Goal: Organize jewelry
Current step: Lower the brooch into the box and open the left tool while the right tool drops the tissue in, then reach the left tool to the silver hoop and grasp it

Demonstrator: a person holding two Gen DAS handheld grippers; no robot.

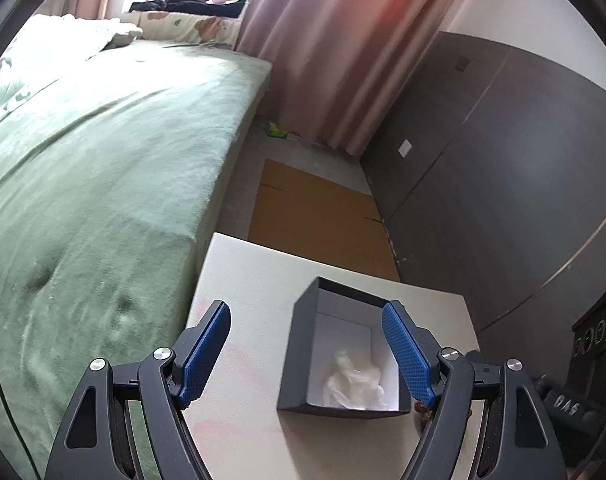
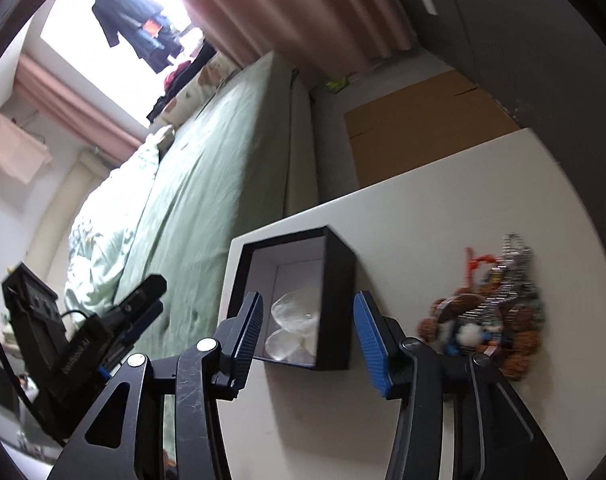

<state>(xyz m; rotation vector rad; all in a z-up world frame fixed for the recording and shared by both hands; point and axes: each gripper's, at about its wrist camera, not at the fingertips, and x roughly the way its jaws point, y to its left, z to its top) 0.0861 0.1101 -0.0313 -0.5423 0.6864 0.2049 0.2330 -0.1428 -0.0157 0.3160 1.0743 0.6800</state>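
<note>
An open dark box (image 1: 299,356) with a white inside stands on the white table (image 1: 243,420); a clear plastic bag (image 1: 355,380) lies in it. My left gripper (image 1: 307,344) is open and empty above the table, its right finger over the box's right wall. In the right wrist view the box (image 2: 339,300) holds the clear bag (image 2: 295,328). My right gripper (image 2: 307,328) is open and empty just in front of the box. A pile of jewelry (image 2: 487,312) with beads and a silver chain lies right of the box; a bit shows in the left wrist view (image 1: 421,407).
A bed with a green cover (image 1: 103,180) runs along the table's left side. Flat brown cardboard (image 1: 315,208) lies on the floor beyond the table. A dark wardrobe (image 1: 503,160) stands at right. The left gripper's body (image 2: 83,340) shows in the right wrist view.
</note>
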